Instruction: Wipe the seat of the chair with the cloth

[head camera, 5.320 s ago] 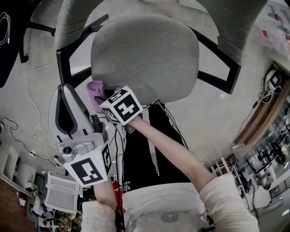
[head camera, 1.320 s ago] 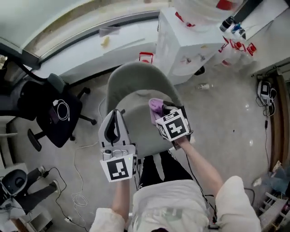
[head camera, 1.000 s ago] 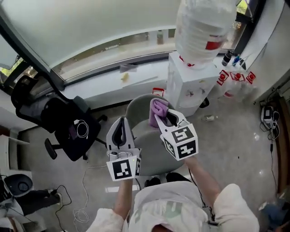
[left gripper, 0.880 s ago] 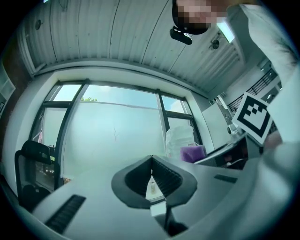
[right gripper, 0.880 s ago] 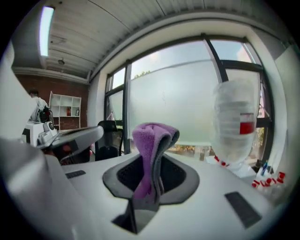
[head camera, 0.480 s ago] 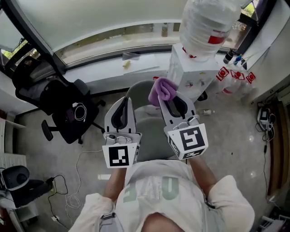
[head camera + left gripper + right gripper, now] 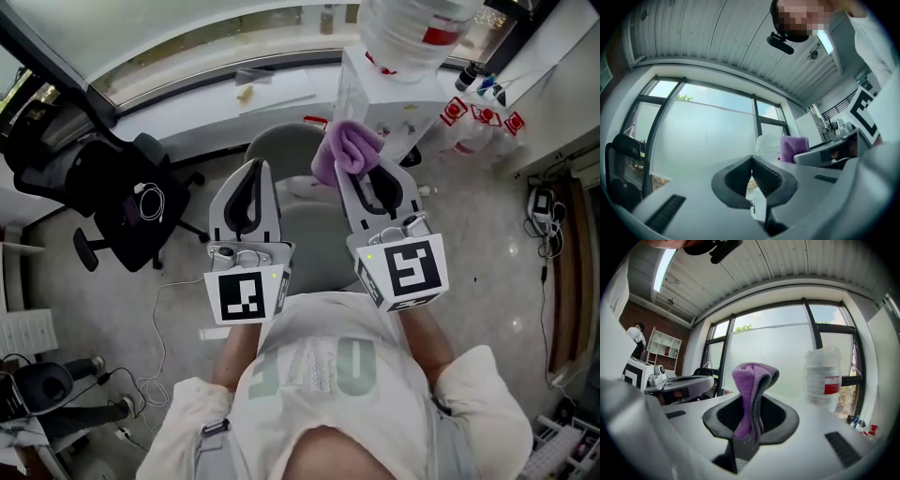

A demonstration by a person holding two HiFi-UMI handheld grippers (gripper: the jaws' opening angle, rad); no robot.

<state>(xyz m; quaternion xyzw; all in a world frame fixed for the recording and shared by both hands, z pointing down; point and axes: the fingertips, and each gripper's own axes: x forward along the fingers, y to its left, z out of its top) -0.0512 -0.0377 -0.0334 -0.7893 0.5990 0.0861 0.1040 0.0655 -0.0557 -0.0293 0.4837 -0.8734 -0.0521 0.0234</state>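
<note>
The grey chair (image 7: 314, 239) stands far below me, its seat partly hidden behind both grippers. I hold both grippers raised near my chest, pointing outward. My right gripper (image 7: 361, 171) is shut on a folded purple cloth (image 7: 345, 150), which bulges out past the jaw tips (image 7: 751, 380). My left gripper (image 7: 247, 172) is shut with nothing between its jaws (image 7: 751, 158). In the left gripper view the purple cloth (image 7: 793, 147) shows to the right, beside the other gripper. Both gripper views look at a large window, not at the chair.
A black office chair (image 7: 122, 202) stands to the left on the floor. A white water dispenser with a big bottle (image 7: 403, 37) sits behind the grey chair, also seen as the bottle (image 7: 824, 380) in the right gripper view. Cables lie on the floor at left.
Both grippers lifted up and away from the chair seat, the right one carrying the cloth. My view pulled back and higher, so the chair now looks small below.
</note>
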